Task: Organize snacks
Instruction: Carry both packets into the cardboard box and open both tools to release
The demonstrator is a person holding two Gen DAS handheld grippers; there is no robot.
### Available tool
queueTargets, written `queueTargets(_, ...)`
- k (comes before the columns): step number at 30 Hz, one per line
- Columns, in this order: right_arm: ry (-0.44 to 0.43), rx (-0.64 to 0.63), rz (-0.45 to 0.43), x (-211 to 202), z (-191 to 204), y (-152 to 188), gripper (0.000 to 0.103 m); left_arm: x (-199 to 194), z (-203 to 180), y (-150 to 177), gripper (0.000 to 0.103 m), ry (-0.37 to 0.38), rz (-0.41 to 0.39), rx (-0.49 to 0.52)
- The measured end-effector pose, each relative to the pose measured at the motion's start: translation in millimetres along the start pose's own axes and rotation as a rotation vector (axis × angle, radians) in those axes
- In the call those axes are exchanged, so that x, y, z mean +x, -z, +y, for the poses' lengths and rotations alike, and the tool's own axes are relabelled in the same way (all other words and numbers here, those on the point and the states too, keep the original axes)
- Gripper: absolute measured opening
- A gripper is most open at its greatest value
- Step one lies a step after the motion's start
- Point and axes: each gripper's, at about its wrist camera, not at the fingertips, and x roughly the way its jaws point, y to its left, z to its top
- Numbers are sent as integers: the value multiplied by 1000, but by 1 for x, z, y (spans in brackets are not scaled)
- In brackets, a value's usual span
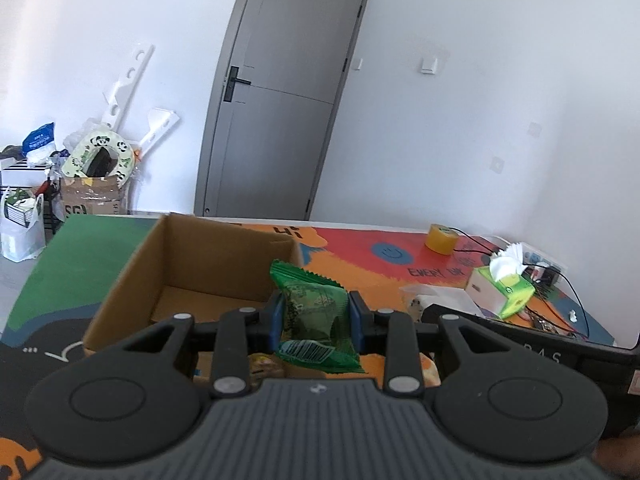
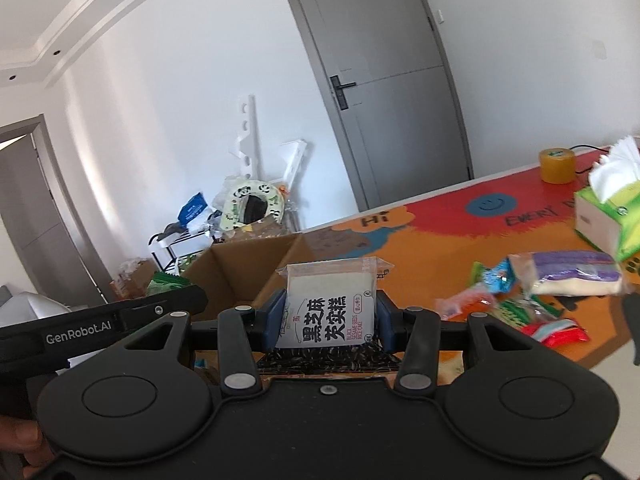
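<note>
My left gripper (image 1: pixel 316 320) is shut on a green snack packet (image 1: pixel 314 312), held up near the right wall of an open cardboard box (image 1: pixel 132 276). My right gripper (image 2: pixel 330 314) is shut on a white black-sesame rice cake packet (image 2: pixel 332 308), held just right of the same box (image 2: pixel 240 276). The left gripper's body (image 2: pixel 100 326) shows at the left of the right wrist view. Several loose snack packets (image 2: pixel 520 308) and a purple-and-white packet (image 2: pixel 572 272) lie on the table to the right.
The table has a colourful mat (image 2: pixel 440 216). A green tissue box (image 2: pixel 608 220) and a yellow tape roll (image 2: pixel 556 165) stand at the far right; the tissue box (image 1: pixel 500 288) and cables show in the left wrist view. Behind are a grey door (image 1: pixel 280 92) and floor clutter.
</note>
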Motion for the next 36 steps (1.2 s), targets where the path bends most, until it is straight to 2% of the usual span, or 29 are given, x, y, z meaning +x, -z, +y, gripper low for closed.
queueTargets(14, -49, -48, 25, 29, 37, -7, 46, 9, 45, -5, 32, -73, 5, -59)
queueTargets(25, -75, -57, 46, 47, 56, -8, 46, 19, 70, -12, 33, -102, 25, -111)
queueTargets(29, -87, -55, 53, 54, 61, -10, 46, 16, 79, -15, 41, -140, 19, -156)
queueTargets(32, -95, -58, 58, 60, 66, -10, 46, 10, 85, -16, 48, -132, 3, -171)
queueTargets(36, -112, -56, 69, 67, 73, -10, 46, 3, 89, -16, 51, -137, 3, -186)
